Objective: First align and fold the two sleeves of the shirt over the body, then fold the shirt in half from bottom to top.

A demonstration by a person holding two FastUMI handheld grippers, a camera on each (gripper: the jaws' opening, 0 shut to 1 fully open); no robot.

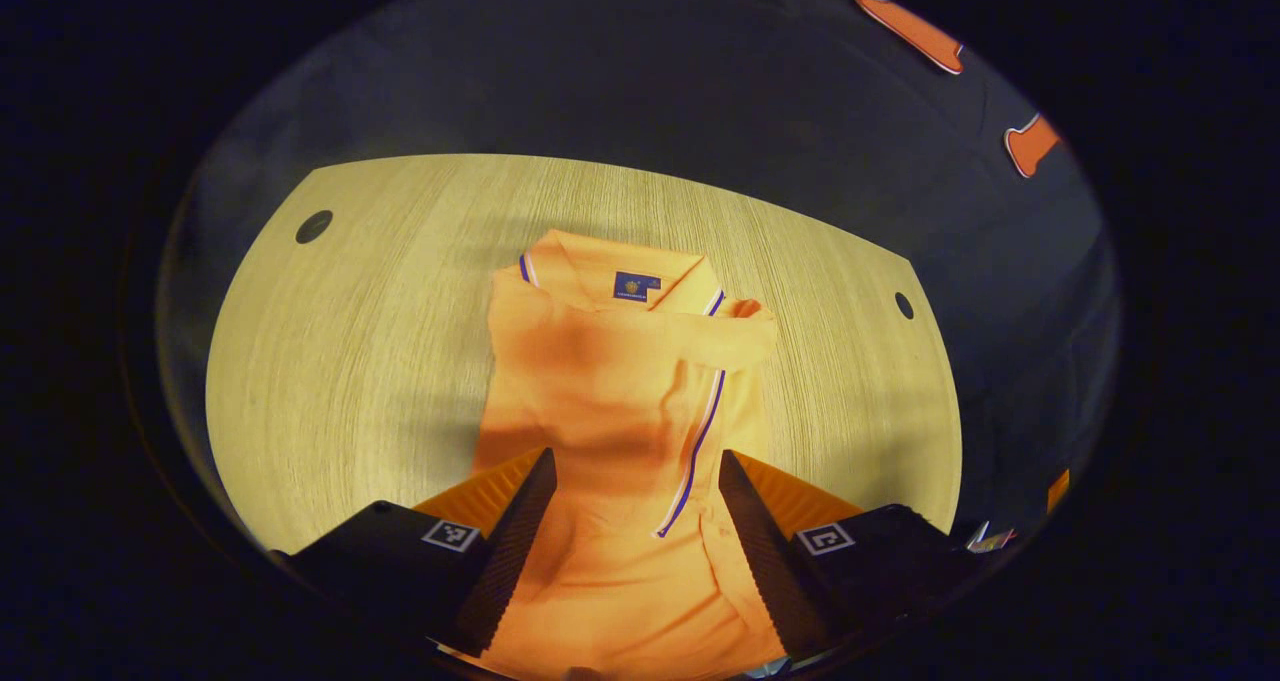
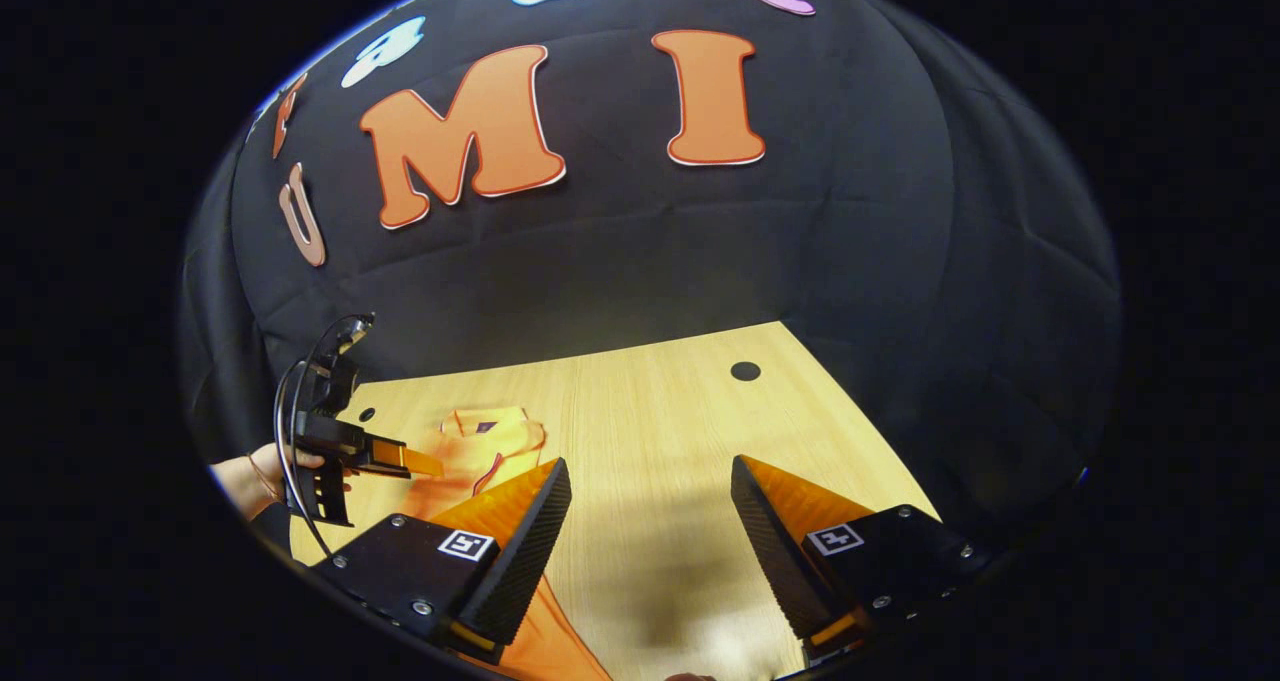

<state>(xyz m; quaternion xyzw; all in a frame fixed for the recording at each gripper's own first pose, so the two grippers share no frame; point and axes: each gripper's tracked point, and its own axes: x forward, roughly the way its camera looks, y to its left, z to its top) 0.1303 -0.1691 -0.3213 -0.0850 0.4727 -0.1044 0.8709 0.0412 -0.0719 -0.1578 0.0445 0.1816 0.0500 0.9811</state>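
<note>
An orange polo shirt is lying collar-away on the pale wood worktop, its sleeves appearing already drawn in over the body, with one fold crossing the chest below the collar. The left hand-held gripper is hovering over the lower half of the garment with its fingers spread wide and holding nothing. In the right gripper view, the right hand-held gripper is likewise gaping wide and empty above bare wood, with the shirt's hem edge just beside its left finger. The knit looks light, limp and prone to sliding or bunching, so a pinch at each bottom corner of the hem, taking all layers together, seems the surest hold for carrying the bottom up to the collar.
</note>
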